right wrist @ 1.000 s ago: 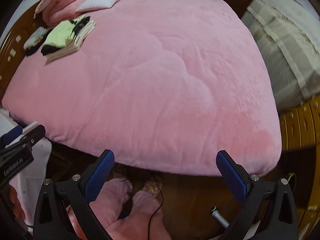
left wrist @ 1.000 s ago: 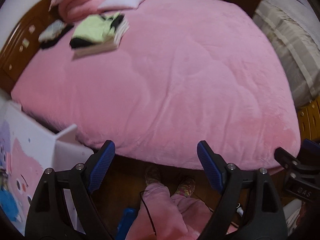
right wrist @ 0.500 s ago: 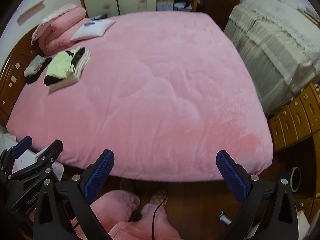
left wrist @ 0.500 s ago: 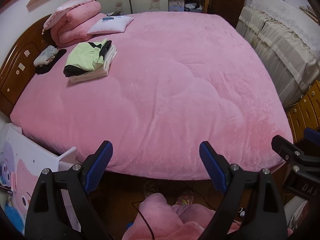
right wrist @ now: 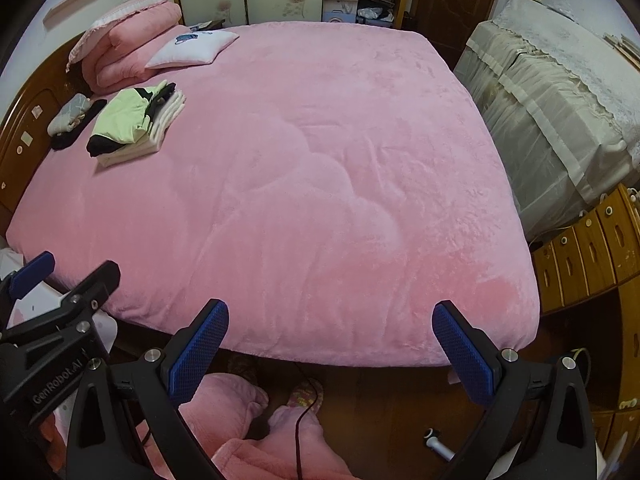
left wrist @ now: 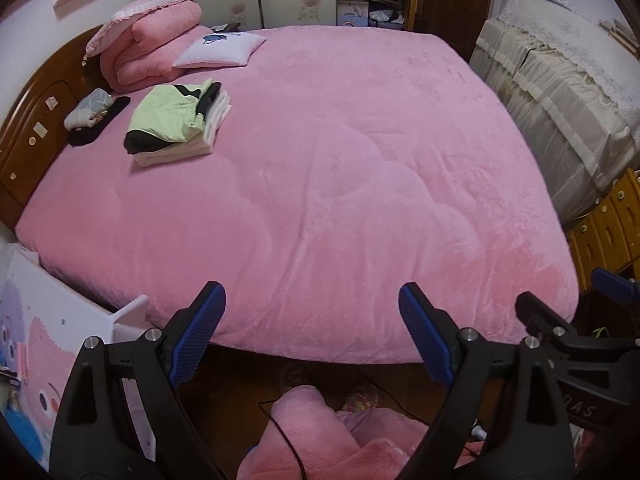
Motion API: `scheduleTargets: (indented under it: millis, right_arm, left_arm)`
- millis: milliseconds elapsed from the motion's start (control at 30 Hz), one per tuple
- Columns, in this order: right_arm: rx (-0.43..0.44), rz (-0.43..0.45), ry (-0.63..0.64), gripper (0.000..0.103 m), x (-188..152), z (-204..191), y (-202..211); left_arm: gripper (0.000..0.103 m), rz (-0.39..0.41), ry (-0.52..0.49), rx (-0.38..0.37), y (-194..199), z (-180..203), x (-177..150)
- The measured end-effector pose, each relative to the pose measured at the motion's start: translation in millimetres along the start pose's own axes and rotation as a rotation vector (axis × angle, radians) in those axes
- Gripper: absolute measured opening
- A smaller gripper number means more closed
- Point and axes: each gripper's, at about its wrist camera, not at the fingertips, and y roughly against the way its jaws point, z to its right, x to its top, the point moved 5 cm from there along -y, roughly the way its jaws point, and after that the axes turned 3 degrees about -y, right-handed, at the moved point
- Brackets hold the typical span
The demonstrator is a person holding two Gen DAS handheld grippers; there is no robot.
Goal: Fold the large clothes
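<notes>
Start at the far left of the bed [left wrist: 340, 208], up against the wooden headboard [left wrist: 36, 132]: there you have a small grey and black bundle [left wrist: 90, 114], and just beside it a neat stack of folded clothes [left wrist: 176, 124], pale green on top with black and white layers under it. That stack reads as your finished work, so a good share of the task looks done. Behind it sit a rolled pink quilt [left wrist: 148, 44] and a white pillow [left wrist: 220, 50], neither of them part of the job as far as you can judge. Move across the middle and the pink bedspread carries no garment spread out for folding, and nothing lies half-folded on it. Your left claw [left wrist: 312, 328] hangs over the near edge of the bed with its jaws wide apart and nothing between them. Your right claw [right wrist: 332, 344], seen from its own camera, is likewise spread wide and holds nothing. Further right stand a cloth-covered piece of furniture [left wrist: 560, 92] and some wooden drawers [right wrist: 580, 256]; no loose clothing shows there. Below the claws there is pink plush fabric [left wrist: 344, 436] near the floor, but the view is too cramped to say whether that is a garment waiting or what you are wearing. So what is left, if anything, depends on finding another large piece outside these views, since both claws are free to take one.
</notes>
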Motion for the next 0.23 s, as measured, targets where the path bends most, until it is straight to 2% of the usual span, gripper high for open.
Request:
scheduleTargets:
  millis: [233]
  right_arm:
    - [-0.002,0.001,0.004,0.103,10.4,8.5,-5.1]
  left_arm:
    - [0.087,0.012,-0.010,-0.003,1.1,0.5,4.9]
